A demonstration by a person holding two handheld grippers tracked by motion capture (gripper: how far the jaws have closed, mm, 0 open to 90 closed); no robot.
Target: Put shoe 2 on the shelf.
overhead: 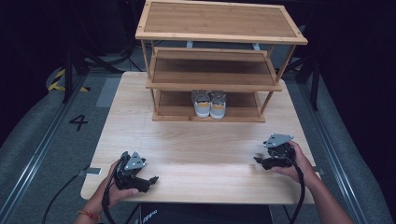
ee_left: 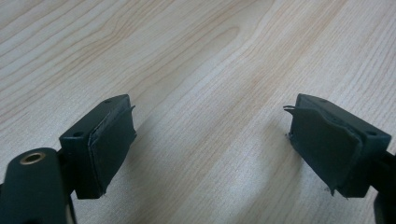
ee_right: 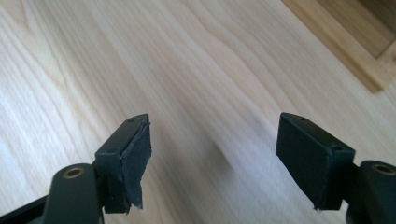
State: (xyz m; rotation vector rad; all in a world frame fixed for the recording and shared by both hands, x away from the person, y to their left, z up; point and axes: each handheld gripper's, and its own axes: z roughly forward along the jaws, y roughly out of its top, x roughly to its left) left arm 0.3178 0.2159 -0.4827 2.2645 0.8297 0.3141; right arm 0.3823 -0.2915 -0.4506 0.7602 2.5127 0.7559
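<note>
Your left gripper [overhead: 150,178] and right gripper [overhead: 259,160] both rest low over the near part of the tabletop [overhead: 201,144], well apart from each other, each with its jaws spread wide and nothing between them; the pair of shoes [overhead: 209,103] sits side by side on the bottom shelf of the rack [overhead: 219,35] at the far side, heels toward you, well away from both grippers; the likely step is a reach for the shoes, so bring one gripper forward low enough to pass under the middle shelf, keep the jaws spread until a heel sits between them, and close on the firm heel rim rather than the soft upper; the shoes look like grey fabric with a yellow band and pale soles, so expect the cloth to give and the sole to hold; the rack is slatted, warm-toned wood with thin uprights that a careless wrist could knock; the tabletop is smooth pale wood with long grain; the pads [ee_left: 112,144] are dark rubber, frayed at their edges.
</note>
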